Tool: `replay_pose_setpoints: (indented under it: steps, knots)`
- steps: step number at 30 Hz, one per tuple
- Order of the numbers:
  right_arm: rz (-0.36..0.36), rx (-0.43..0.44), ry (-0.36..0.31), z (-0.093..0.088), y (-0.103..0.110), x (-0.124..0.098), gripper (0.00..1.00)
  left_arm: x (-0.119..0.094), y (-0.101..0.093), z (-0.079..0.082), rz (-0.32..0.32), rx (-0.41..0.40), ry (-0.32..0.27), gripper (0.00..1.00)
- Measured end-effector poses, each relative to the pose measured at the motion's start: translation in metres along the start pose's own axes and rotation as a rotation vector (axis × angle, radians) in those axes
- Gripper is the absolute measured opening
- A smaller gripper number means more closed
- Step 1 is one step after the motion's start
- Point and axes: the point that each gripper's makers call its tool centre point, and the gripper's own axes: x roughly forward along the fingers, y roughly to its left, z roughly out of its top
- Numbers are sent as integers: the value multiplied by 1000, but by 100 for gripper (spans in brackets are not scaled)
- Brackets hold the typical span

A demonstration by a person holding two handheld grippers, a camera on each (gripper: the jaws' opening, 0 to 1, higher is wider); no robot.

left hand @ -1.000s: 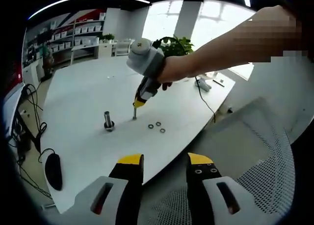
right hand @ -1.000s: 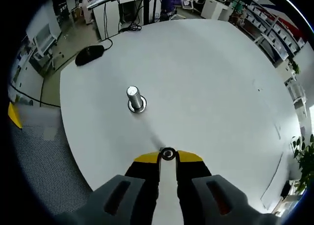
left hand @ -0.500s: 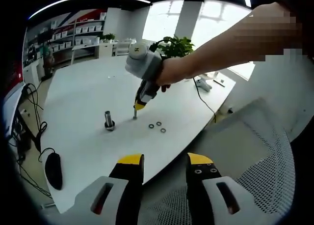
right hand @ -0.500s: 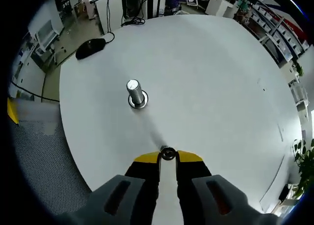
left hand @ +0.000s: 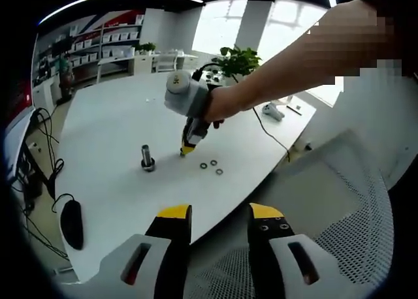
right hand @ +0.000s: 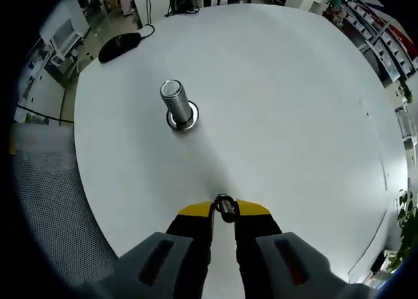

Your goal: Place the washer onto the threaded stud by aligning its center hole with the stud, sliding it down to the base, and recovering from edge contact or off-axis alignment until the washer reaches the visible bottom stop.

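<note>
You are pinching the washer [right hand: 224, 204] between the right gripper [right hand: 224, 209] jaws, above the counter [right hand: 294, 116], with the stud [right hand: 175, 103] standing bare at eleven o'clock, well apart. Your left gripper [left hand: 221, 214] is idling off the counter edge, jaws parted and empty. Carrying, aligning and seating are all remaining.

Shiny metal threaded stud [right hand: 176, 106] and washer [right hand: 223, 203] (ridged shank) on smooth matt white table [right hand: 294, 103]
</note>
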Motion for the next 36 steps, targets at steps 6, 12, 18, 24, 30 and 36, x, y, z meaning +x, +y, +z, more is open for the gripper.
replay_pose_setpoints:
  steps: [6,12,18,24,30,36]
  knots:
    - [21,39,10,-5,-4,7,15,1,1,-1,2,1,7,32]
    - [36,94,-8,-4,-3,8,16,1,1,-1,0,-2,7,32]
    - [29,75,6,-10,-3,6,18,0,2,-1,4,-3,6,31]
    - [13,79,18,-29,3,-7,21,0,2,-1,5,-2,8,31]
    - [19,115,37,-56,12,-11,22,0,2,-1,6,2,9,31]
    - [37,174,34,-77,22,-17,23,0,2,-1,5,8,11,31]
